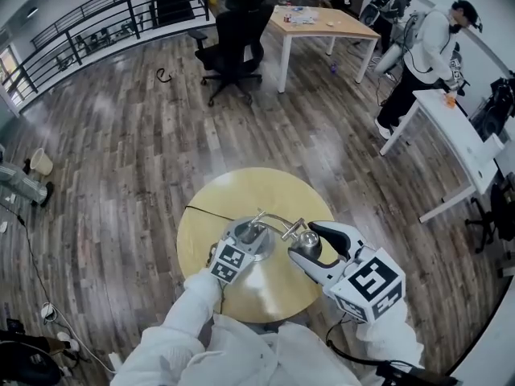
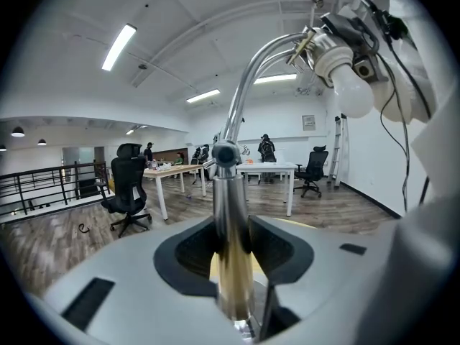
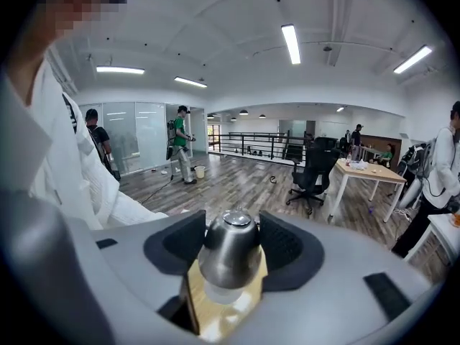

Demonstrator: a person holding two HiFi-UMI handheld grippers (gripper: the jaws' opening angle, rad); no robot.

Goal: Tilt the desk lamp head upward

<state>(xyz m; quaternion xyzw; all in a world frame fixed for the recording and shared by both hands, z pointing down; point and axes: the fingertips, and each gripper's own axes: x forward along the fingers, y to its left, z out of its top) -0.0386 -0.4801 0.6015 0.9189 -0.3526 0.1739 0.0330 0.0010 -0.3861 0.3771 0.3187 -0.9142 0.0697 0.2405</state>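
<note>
The desk lamp head [image 3: 230, 254] hangs over the round yellow table [image 1: 241, 187], clamped between the pads of your right gripper [image 1: 306, 244]; your left gripper [image 1: 245, 234] pinches the upright stem [image 2: 231, 243]; the curved neck [image 2: 248, 85] arches between them.

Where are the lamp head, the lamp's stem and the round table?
lamp head [image 3: 230, 254], right gripper view, on its metal shade.
stem [image 2: 231, 250], left gripper view, mid-shaft.
table [image 1: 241, 191], head view, bare top.
</note>
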